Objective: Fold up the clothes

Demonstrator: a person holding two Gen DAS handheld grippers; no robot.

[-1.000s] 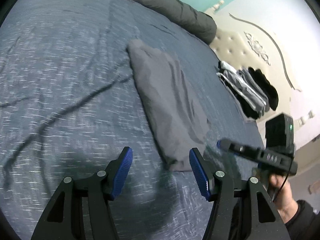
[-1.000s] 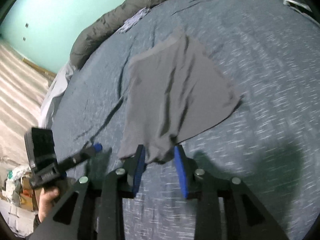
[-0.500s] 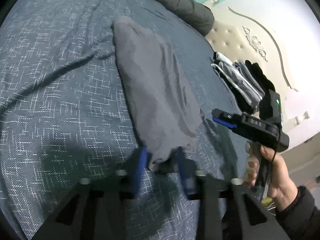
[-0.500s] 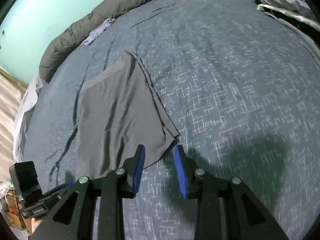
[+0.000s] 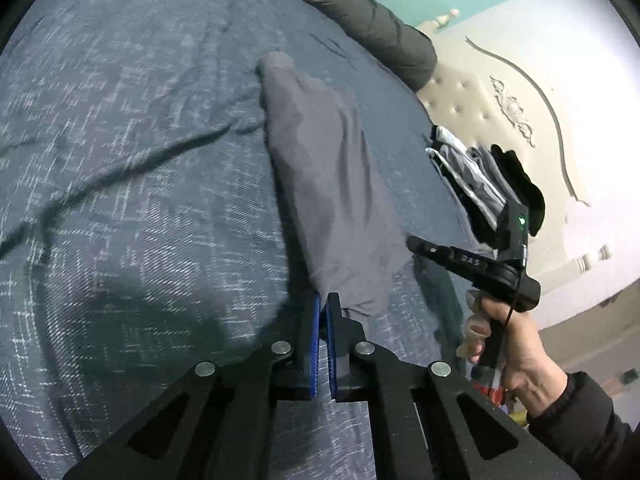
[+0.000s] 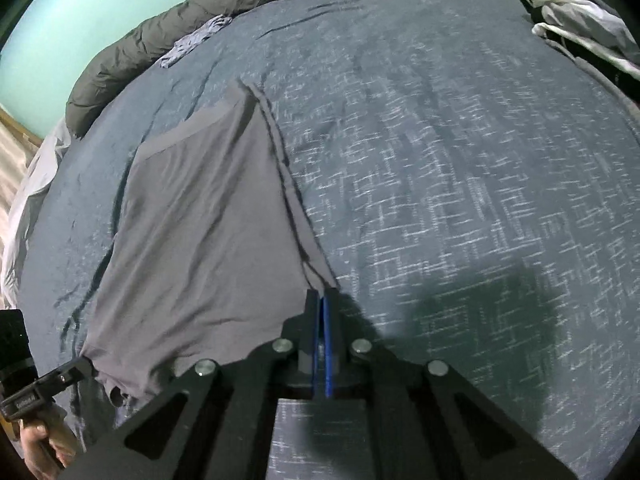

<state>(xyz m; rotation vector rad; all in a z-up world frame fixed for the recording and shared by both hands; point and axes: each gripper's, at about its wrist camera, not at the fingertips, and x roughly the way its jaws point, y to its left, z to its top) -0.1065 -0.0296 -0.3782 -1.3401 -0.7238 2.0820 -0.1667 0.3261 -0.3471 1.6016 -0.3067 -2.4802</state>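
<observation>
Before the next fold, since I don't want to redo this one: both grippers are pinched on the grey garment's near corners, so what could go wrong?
1. The left gripper and right gripper each hold only the edge of the grey garment; a quick lift could pull a corner free.
2. The fabric is creased; folding now may lock the wrinkles in.
3. The bedspread is rumpled, so dragging could bunch it.

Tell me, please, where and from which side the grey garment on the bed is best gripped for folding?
Grip the grey garment at its two near corners, coming in from the near edge: it lies flat, so only edges offer purchase. Left gripper and right gripper are shut there.
</observation>
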